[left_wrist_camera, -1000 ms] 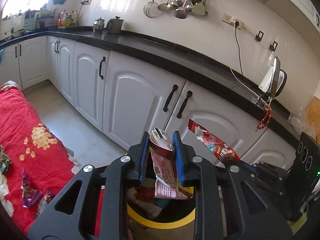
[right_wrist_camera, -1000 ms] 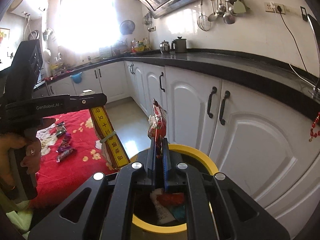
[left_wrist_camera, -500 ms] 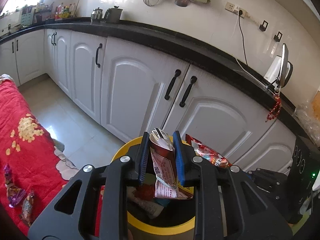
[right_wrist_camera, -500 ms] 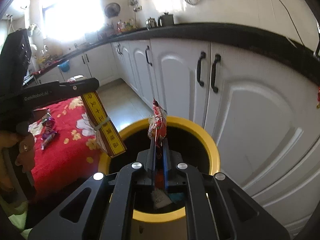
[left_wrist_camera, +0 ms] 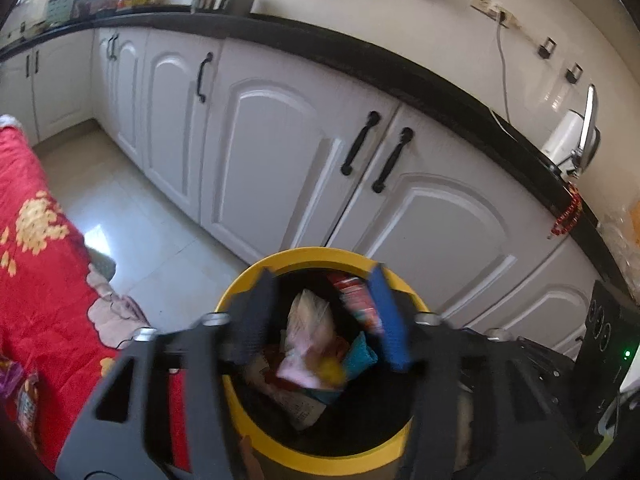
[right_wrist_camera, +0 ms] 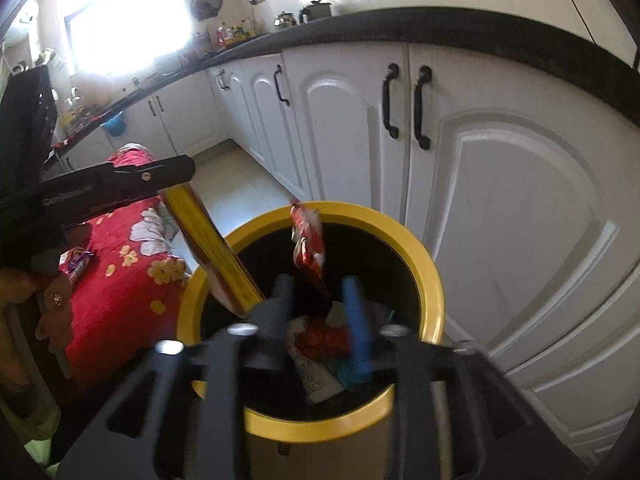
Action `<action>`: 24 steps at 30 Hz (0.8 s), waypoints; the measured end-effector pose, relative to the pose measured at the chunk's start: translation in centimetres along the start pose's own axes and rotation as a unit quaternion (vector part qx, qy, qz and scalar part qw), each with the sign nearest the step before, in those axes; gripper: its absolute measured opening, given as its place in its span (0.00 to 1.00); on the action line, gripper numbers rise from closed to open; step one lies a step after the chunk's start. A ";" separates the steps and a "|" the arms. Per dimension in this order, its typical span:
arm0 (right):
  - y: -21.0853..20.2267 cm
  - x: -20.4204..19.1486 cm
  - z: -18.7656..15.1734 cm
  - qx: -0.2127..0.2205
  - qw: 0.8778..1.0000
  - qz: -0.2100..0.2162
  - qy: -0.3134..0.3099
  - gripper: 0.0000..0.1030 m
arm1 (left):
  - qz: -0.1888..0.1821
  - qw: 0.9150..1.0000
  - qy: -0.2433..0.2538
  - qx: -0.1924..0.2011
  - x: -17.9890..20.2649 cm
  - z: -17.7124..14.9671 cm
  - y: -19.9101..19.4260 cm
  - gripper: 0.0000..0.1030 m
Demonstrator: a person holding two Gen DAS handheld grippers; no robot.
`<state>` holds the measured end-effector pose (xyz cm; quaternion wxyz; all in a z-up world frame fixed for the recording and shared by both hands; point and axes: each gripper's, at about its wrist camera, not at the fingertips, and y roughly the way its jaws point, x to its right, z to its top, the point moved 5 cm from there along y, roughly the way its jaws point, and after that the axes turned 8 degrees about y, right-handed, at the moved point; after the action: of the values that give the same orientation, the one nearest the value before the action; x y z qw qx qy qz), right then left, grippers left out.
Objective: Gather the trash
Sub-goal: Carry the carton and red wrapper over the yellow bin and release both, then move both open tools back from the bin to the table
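Left wrist view: left claw (left_wrist_camera: 320,320) spread above yellow bin (left_wrist_camera: 256,276), releasing yellow packet (right_wrist_camera: 212,240); right claw (right_wrist_camera: 318,312) parted, red wrapper (right_wrist_camera: 308,244) dropping in.

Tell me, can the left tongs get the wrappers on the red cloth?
Probably yes. The left tongs are open above the yellow bin, and the wrappers lie on the red cloth right beside it, nothing between.

The right tool (right_wrist_camera: 318,312), its jaws apart, hangs over a yellow-rimmed bin (right_wrist_camera: 430,276) before white cabinets (right_wrist_camera: 500,200). A red wrapper (right_wrist_camera: 308,244) sits loose between the fingers above trash inside. At left, the left tool (right_wrist_camera: 172,170) and a yellow packet (right_wrist_camera: 212,248).
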<state>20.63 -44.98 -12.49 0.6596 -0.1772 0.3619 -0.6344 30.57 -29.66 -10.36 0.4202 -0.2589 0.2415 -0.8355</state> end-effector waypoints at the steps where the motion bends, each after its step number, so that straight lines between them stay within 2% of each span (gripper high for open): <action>1: 0.1 0.1 0.0 0.000 1.000 -0.001 0.001 0.39 | 0.002 1.000 -0.004 -0.001 -0.3 -0.1 0.0 0.48; 5: -0.1 0.2 0.1 0.004 1.000 -0.003 0.008 0.50 | 0.012 1.000 -0.022 -0.003 -1.5 -0.3 -0.4 0.62; 7: -0.4 0.1 0.3 0.010 1.000 -0.004 0.009 0.56 | 0.016 1.000 -0.027 -0.003 -1.9 -0.4 -0.7 0.74; 8: -0.5 0.1 0.4 0.013 1.000 -0.006 0.008 0.60 | 0.019 0.999 -0.028 -0.002 -2.0 -0.4 -1.0 0.86; 9: -0.7 0.0 0.5 0.017 1.000 -0.006 0.008 0.61 | 0.020 0.999 -0.030 0.000 -2.1 -0.5 -1.2 0.90; 14: -1.6 -0.2 1.0 0.035 0.999 -0.012 0.011 0.74 | 0.034 0.999 -0.029 0.001 -2.4 -0.6 -2.4 0.90; 24: -3.5 -1.5 2.1 0.070 0.997 -0.012 0.003 0.81 | 0.056 0.998 -0.026 0.025 -3.4 -0.6 -6.4 0.90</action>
<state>19.70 -44.45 -8.28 0.6615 -0.1334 0.3162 -0.6669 28.23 -23.29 -7.60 0.4787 -0.2558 0.2237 -0.8095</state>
